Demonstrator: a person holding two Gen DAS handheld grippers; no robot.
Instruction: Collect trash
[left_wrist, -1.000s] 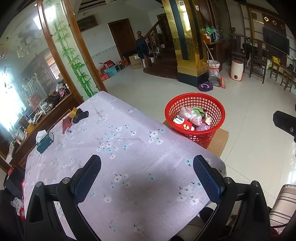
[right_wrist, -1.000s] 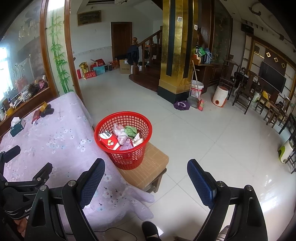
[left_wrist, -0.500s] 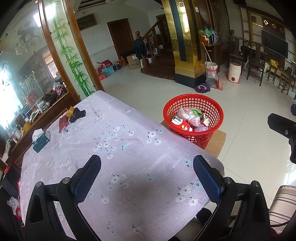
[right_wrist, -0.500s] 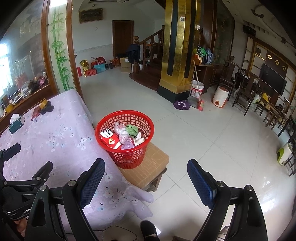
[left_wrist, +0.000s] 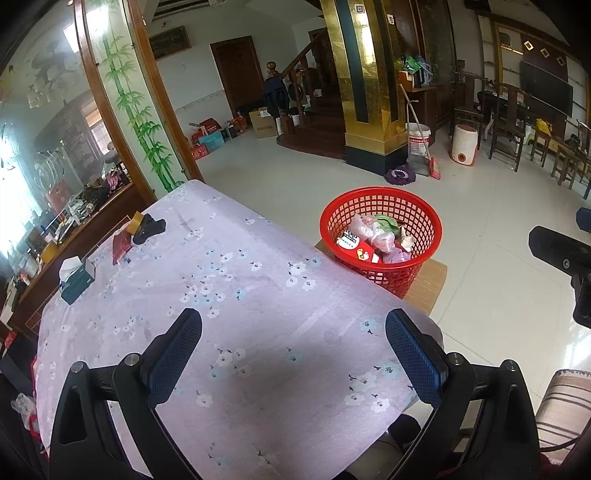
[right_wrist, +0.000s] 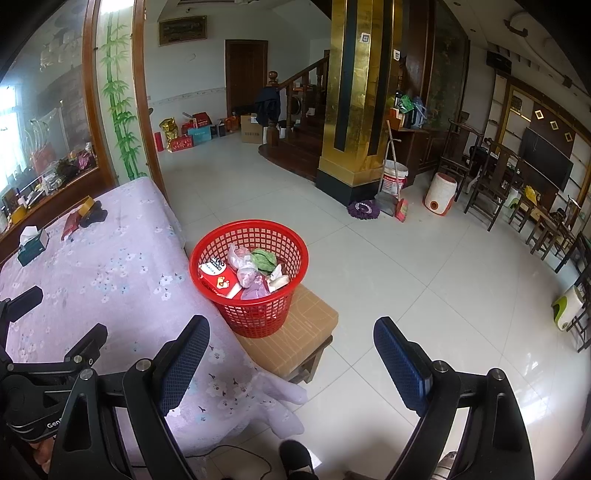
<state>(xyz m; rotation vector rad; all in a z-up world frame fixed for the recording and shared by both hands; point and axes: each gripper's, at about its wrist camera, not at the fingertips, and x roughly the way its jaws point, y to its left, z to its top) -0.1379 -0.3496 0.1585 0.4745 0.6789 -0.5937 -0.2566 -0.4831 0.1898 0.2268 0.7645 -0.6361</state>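
Observation:
A red mesh basket (left_wrist: 382, 201) (right_wrist: 229, 315) stands on a low brown stool (right_wrist: 306, 332) beside the table. It holds several pieces of trash (right_wrist: 245, 275): a red box, crumpled plastic bags, a green wrapper. My left gripper (left_wrist: 293, 325) hangs open over the near end of the flowered lilac tablecloth (left_wrist: 221, 295), nothing between its blue pads. My right gripper (right_wrist: 291, 332) is open too, above the floor and the stool's near edge, with nothing in it. The left gripper's body (right_wrist: 44, 373) shows at the left edge of the right wrist view.
At the table's far end lie a tissue box (left_wrist: 75, 277), a red packet (left_wrist: 120, 245), a tape roll (left_wrist: 135, 221) and a black object (left_wrist: 149, 229). A gold pillar (right_wrist: 354, 110), a bucket, a broom and wooden chairs (right_wrist: 487, 192) stand across the tiled floor. A shoe (right_wrist: 295, 458) shows at the bottom.
The views have shifted only slightly; both grippers stay open and in place, and the basket and table items have not moved.

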